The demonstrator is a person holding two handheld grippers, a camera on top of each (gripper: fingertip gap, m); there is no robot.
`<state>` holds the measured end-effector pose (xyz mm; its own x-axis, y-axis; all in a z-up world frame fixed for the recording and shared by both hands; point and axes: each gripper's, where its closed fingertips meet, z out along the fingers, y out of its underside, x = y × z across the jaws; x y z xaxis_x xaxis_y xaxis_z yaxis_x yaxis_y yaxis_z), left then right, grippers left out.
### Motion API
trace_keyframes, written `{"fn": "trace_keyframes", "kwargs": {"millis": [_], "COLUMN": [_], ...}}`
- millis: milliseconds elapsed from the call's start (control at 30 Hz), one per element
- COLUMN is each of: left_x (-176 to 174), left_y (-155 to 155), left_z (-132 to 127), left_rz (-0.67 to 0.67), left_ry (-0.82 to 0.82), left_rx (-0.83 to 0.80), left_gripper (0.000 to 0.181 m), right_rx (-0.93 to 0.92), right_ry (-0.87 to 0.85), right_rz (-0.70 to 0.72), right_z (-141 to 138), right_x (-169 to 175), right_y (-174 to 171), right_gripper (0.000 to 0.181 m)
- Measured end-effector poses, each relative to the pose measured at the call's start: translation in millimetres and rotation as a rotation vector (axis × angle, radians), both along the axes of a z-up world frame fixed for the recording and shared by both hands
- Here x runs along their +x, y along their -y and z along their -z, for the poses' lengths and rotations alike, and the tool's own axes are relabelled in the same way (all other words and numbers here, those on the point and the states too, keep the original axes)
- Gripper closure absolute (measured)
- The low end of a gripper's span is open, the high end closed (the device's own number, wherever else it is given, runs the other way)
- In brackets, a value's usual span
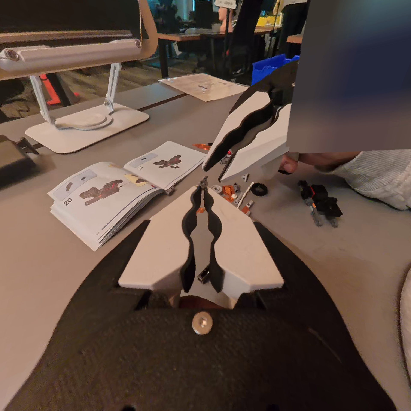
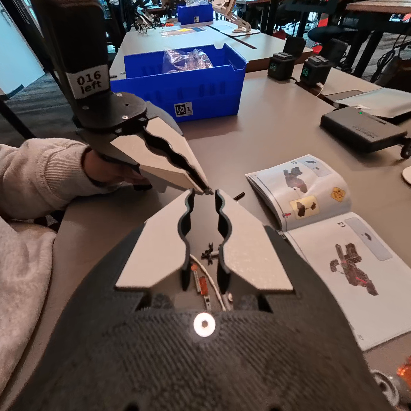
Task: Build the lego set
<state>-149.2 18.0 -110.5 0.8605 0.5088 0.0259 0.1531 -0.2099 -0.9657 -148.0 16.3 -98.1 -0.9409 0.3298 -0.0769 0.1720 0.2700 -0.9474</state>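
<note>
My left gripper [image 1: 203, 185] is pinching a small dark grey piece [image 1: 204, 182] right at its tips; jaws pressed together on it, piece sticking out just past the tips. In the right wrist view the same left gripper [image 2: 205, 190] comes in from the left, tips closed, with the piece [image 2: 209, 191] sitting in the mouth between my right gripper's tips.

My right gripper [image 2: 204, 195] has its jaws spread, nothing between the pads; from the left wrist view it [image 1: 212, 174] hangs just above and ahead of my left tips, apart from them.

Loose parts on the table: orange pieces [image 1: 229, 190], a black gear ring [image 1: 259, 189] and a white cord [image 1: 244, 195] lie just right of my left tips. A small black brick [image 1: 203, 275] shows through the gap near the base of my left jaws. The partly built black model [image 1: 320, 200] lies further right, well apart from both jaws. Under my right jaws I see a black clip piece [image 2: 209, 253] and an orange-and-grey bar [image 2: 201, 282].

The open instruction booklet [image 1: 106, 200] lies left of my left jaws, right of my right ones [image 2: 322, 233].
</note>
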Motion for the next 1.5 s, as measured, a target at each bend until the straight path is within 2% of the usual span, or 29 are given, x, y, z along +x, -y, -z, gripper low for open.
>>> {"fn": "trace_keyframes", "kwargs": {"millis": [300,900,1400,1500], "left_x": [-2,12,9,4], "left_y": [13,3,8,12], "left_z": [-7,-6,-9,-8], "left_rz": [0.008,0.072,0.062,0.03], "left_ry": [0.068,0.016,0.003,0.006], "left_rx": [0.128,0.086,0.098,0.093], "left_gripper": [0.181,0.181,0.181,0.181], "right_rx": [-0.013,-0.076,-0.073,-0.029], "right_ry": [0.045,0.102,0.125,0.155], "right_rz": [-0.03,-0.044,-0.038,-0.053], "right_z": [5,0,-1,7], "right_x": [4,4,3,6], "right_y": [5,3,1,2], "right_gripper": [0.165,0.166,0.166,0.165]}}
